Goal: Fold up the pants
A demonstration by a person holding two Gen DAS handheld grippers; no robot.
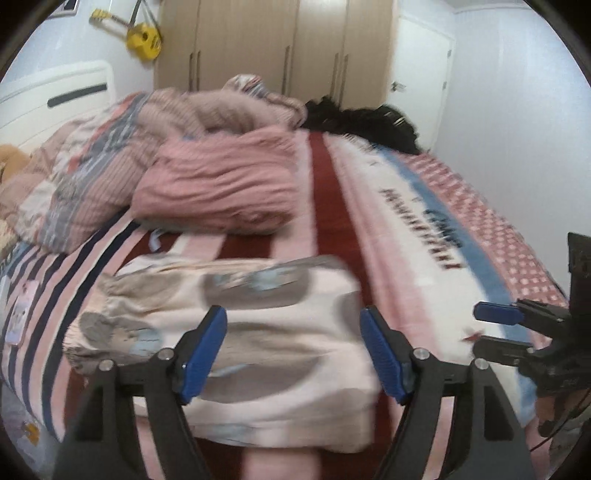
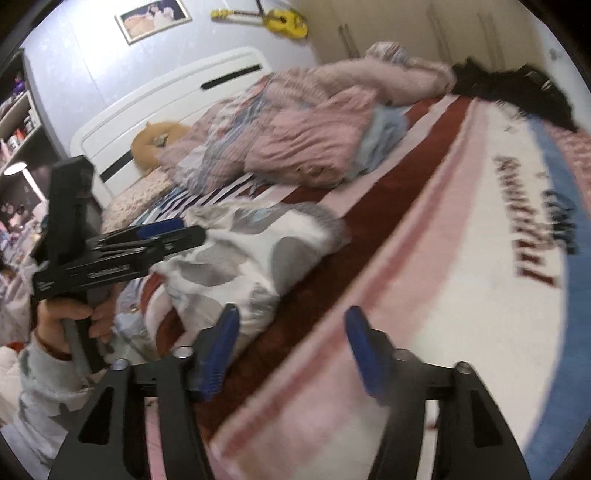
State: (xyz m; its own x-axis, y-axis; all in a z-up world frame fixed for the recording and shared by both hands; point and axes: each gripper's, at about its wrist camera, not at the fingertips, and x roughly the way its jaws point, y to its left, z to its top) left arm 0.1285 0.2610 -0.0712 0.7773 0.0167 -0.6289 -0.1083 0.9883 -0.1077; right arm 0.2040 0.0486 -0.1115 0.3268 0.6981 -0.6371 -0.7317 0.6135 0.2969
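Pants [image 1: 236, 332], cream with grey and blue blotches, folded into a thick block near the bed's [image 1: 332, 206] front edge; left gripper [image 1: 291, 354] fingers apart, nothing clamped. Wardrobe [image 1: 273, 44] beyond.

Pants [image 2: 255, 254] bunched left of the dark red stripe; right gripper [image 2: 291, 350] fingers spread, empty; headboard [image 2: 166, 96] behind.

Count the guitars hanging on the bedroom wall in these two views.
1. A yellow guitar hangs on the pale wall beside the wardrobe, above the white headboard. Both views show the same one; others may lie outside them.
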